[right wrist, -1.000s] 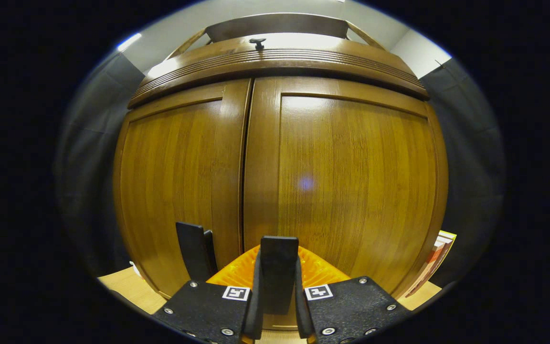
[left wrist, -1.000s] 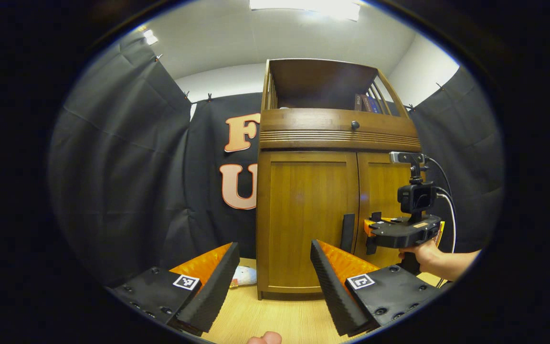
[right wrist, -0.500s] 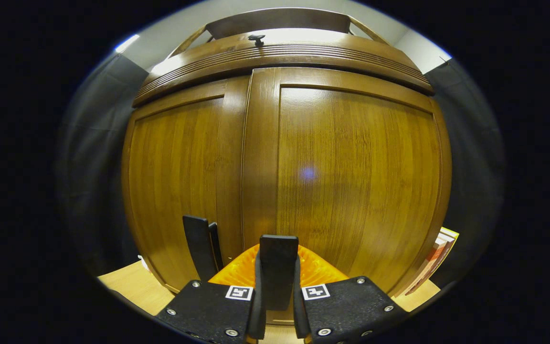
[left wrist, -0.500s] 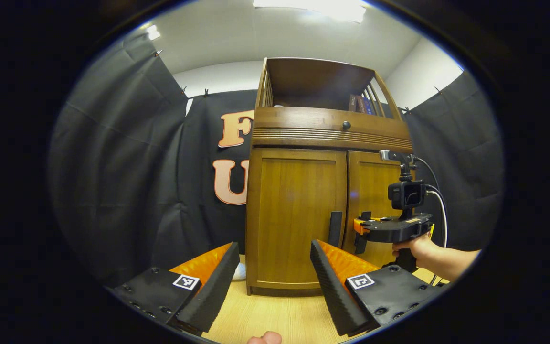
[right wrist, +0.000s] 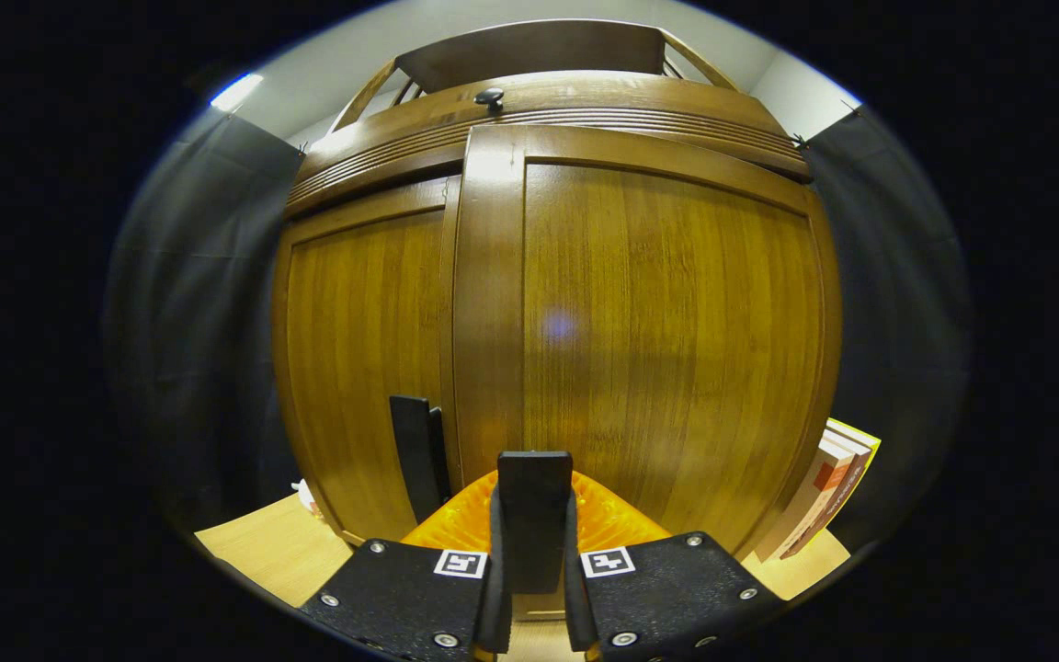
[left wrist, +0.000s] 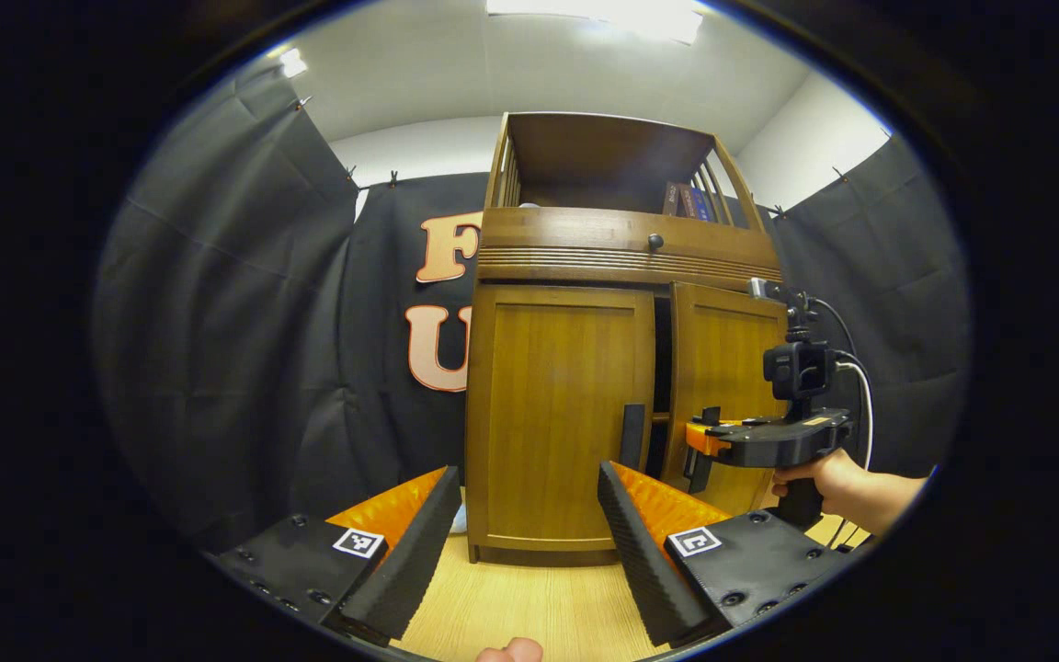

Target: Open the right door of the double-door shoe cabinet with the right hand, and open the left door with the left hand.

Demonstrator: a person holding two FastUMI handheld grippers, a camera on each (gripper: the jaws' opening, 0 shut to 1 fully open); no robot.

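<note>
While your right gripper (right wrist: 531, 588) pinches the dark handle of the right door (right wrist: 531, 515), both fingers pressed on its sides, that right door (left wrist: 723, 386) stands ajar in the left gripper view, a dark gap showing between it and the left door (left wrist: 557, 405), which looks shut. Your left gripper (left wrist: 522, 533) hangs near the floor, well apart from the shoe cabinet (left wrist: 621, 248), its fingers spread wide and holding nothing. The main risk, as I judge it, is the handle slipping out of the pinch as the door swings: the door turns about its hinge, so if you pull straight back instead of following that arc, the fingers may twist on the handle and lose it. Watch too the books (right wrist: 819, 496) leaning just beside the cabinet's right side; a door swung fully open could knock them. When you bring the left gripper in, the left door's handle (left wrist: 631, 436) sits close to the right gripper, so a hurried reach could bump the two grippers together or catch the edge of the open door.
</note>
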